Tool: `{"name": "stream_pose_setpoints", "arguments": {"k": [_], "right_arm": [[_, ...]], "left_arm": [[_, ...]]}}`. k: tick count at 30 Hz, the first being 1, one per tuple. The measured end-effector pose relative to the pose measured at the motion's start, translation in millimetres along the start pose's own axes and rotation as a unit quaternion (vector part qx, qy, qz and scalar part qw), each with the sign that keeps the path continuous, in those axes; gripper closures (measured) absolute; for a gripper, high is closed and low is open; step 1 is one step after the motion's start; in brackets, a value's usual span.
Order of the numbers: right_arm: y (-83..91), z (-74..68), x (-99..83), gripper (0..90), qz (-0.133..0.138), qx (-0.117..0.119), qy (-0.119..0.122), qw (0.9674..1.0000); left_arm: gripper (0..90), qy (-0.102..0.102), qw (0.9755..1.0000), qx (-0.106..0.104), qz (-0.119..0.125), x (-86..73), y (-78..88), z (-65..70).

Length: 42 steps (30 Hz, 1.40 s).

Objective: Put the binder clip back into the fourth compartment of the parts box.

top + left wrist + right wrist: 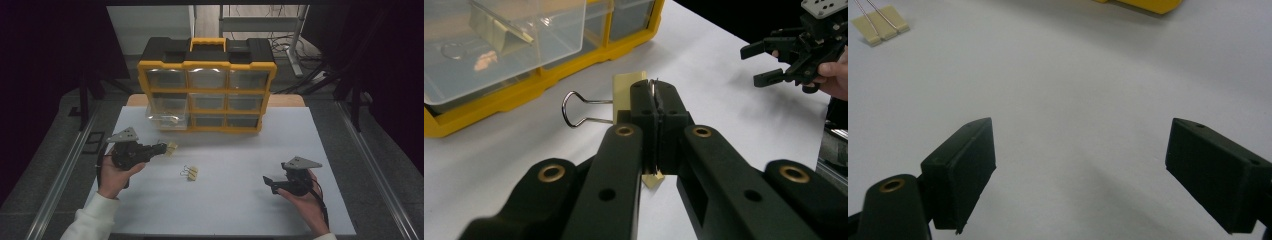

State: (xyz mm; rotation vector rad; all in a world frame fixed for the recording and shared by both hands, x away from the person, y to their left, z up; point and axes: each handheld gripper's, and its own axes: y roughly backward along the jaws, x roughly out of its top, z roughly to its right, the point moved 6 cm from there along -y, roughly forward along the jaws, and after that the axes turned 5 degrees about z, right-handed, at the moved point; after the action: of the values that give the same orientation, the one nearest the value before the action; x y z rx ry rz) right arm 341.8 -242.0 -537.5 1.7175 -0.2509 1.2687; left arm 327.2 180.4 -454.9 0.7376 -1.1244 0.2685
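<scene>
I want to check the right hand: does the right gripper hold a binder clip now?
No, the right gripper stands open above the bare white table, with nothing between its jaws.

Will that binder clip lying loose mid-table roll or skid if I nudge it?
The loose binder clip lies flat on its cream body, so rolling seems unlikely. On the smooth white table it will probably skid. Its thin wire handles may flip when nudged.

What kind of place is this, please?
Probably a lab or workshop bench: a white table, a yellow parts organiser with clear drawers, desk legs and cables on the floor behind.
</scene>
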Motion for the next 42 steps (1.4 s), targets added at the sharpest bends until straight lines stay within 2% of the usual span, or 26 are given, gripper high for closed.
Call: {"name": "stream_pose_setpoints", "arguments": {"k": [32,42], "right_arm": [[3.2,0.1,3.0,13.3,0.006,-0.002,-0.001,1.0000],[2.8,0.1,3.1,13.3,0.005,-0.003,-0.001,1.0000]], "left_arm": [[88.5,-0.006,0.9998,0.008,0.020,14.0,2.5,-1.2],[88.5,-0.009,0.9993,0.011,0.034,21.4,7.1,-1.8]]}}
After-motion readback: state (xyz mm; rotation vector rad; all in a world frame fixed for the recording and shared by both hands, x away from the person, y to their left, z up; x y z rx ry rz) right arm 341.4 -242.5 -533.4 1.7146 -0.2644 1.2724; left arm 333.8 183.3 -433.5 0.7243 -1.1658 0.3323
